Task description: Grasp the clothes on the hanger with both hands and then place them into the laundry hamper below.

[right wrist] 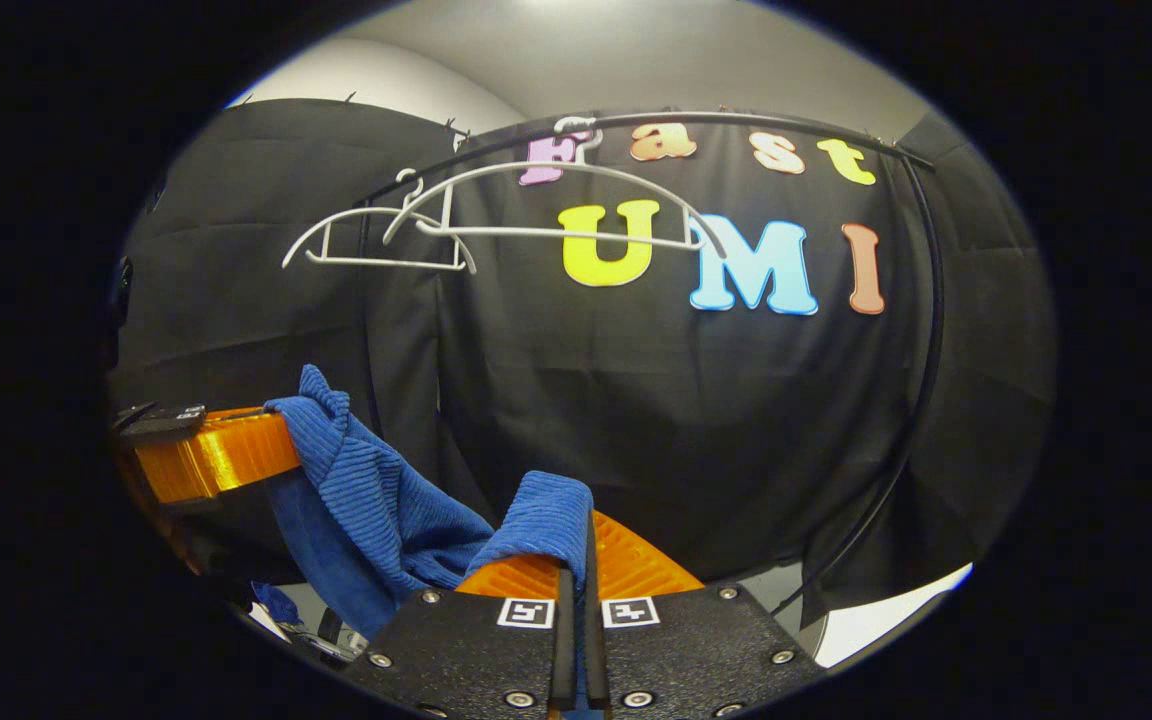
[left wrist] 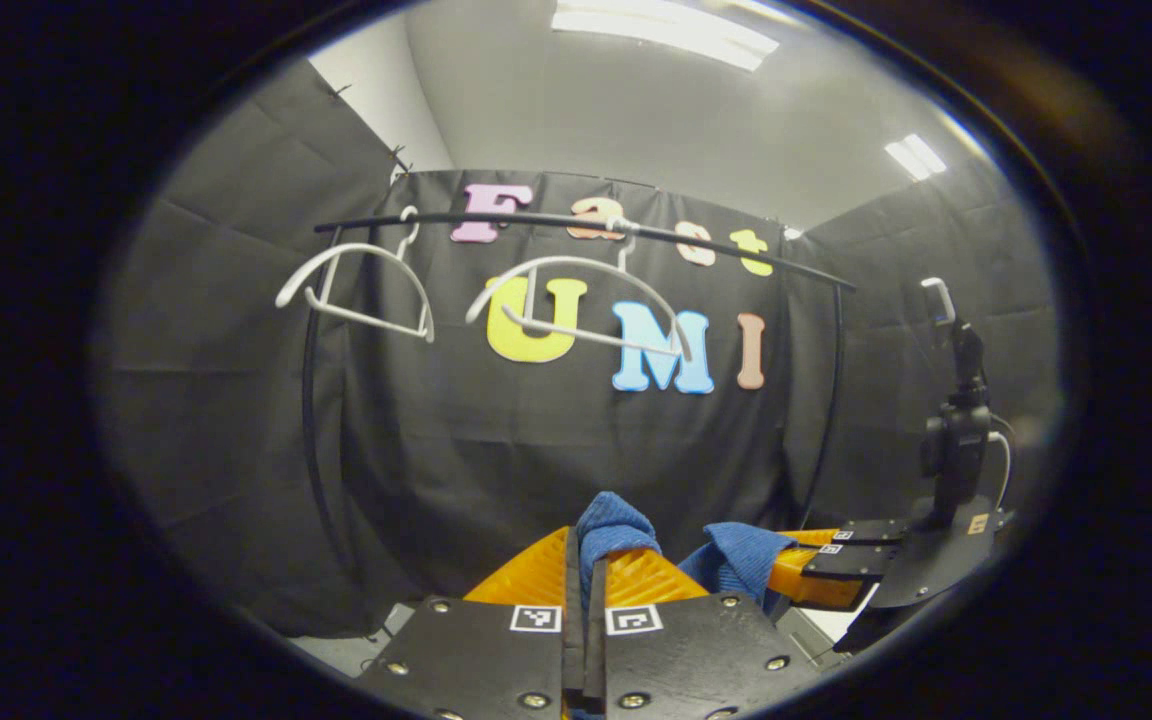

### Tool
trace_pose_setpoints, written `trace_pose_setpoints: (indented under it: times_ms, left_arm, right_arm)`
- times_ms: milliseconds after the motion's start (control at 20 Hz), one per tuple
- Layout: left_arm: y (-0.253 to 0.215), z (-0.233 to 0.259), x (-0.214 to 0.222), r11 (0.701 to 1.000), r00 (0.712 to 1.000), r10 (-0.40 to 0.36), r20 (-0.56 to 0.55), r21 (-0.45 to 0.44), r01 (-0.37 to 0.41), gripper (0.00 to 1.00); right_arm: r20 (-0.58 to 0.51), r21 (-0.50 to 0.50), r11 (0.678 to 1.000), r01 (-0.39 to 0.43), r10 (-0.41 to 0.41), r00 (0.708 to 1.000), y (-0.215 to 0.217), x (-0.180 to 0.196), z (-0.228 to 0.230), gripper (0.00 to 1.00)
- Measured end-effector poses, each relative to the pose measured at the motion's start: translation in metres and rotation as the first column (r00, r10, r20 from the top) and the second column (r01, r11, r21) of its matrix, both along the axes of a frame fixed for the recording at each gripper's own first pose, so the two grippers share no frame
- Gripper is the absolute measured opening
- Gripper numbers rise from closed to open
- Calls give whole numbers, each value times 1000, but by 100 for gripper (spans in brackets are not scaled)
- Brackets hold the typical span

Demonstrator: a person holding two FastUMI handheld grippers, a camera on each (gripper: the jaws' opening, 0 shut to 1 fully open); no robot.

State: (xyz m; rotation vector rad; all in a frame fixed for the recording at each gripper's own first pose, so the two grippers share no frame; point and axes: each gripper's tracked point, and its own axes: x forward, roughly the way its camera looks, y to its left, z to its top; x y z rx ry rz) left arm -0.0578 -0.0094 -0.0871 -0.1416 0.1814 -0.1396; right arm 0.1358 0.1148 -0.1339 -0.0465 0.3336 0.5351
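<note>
In the left gripper view, the left gripper [left wrist: 586,575] is at the bottom, with its two fingers pressed nearly together on a fold of the blue cloth [left wrist: 616,530]. The cloth is a thick ribbed fabric, deep blue, and a bunch of it stands up between the fingers. Just to the right, the same cloth runs across to the right gripper [left wrist: 816,570], which comes in from the side and holds another bunch of it.

In the right gripper view, the right gripper [right wrist: 576,560] also has its fingers closed tight on the blue cloth [right wrist: 386,500]. The fabric lies over the left finger and hangs down in a loose curve toward the left gripper [right wrist: 236,450], which holds the other end a little higher. So the cloth is stretched between the two grippers, away from the hangers, and it sags in the middle.

Farther back, a black rail [left wrist: 586,225] curves across the booth in front of the black wall. Two white hangers [left wrist: 576,310] hang on it, side by side, both bare. The laundry hamper cannot be made out in either view.
</note>
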Motion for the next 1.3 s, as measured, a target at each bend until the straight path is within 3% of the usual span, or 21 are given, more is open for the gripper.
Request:
trace_pose_setpoints:
  times_ms: [250,300,350,500,550,650,750,800,950,1100,1200,1250,1300]
  left_arm:
    - [10,-84,-2,1000,985,11,-173,3,-11,1]
    - [11,-97,-5,1000,979,16,-204,7,-15,6]
    - [12,-112,-10,1000,972,17,-233,13,-14,1]
    - [18,-153,-22,999,949,23,-315,39,-11,1]
    - [19,-163,-25,999,942,25,-334,44,-10,6]
    - [22,-180,-28,999,928,27,-371,48,-9,1]
    - [22,-196,-26,998,911,31,-411,64,-5,6]
    - [23,-205,-22,997,899,35,-436,77,-1,2]
    - [22,-206,-11,994,869,42,-493,109,14,6]
    - [17,-212,-22,994,856,14,-517,100,44,7]
    - [14,-213,-20,993,855,9,-518,106,54,61]
    - [14,-209,-19,993,860,15,-509,111,48,88]
    - [16,-205,-19,993,868,18,-496,114,44,89]
  right_arm:
    - [-114,-92,996,-10,-1,993,1,-17,-68,3]
    - [-137,-111,994,-13,-2,991,1,-20,-81,3]
    - [-156,-128,992,-17,-3,988,1,-22,-91,3]
    - [-215,-171,985,-25,-13,977,-2,-23,-123,4]
    - [-233,-180,983,-27,-16,972,-2,-25,-132,3]
    - [-261,-196,980,-29,-23,965,-2,-32,-149,4]
    - [-283,-222,975,-26,-38,958,-8,-36,-161,5]
    - [-297,-231,973,-28,-43,954,-9,-43,-171,6]
    - [-340,-246,968,-44,-43,940,-12,-54,-189,8]
    - [-365,-260,964,-51,-50,930,-17,-68,-199,12]
    - [-361,-263,964,-35,-65,930,-21,-74,-199,18]
    - [-361,-256,966,-29,-68,930,-23,-77,-197,35]
    - [-352,-242,970,-16,-73,933,-23,-79,-189,52]
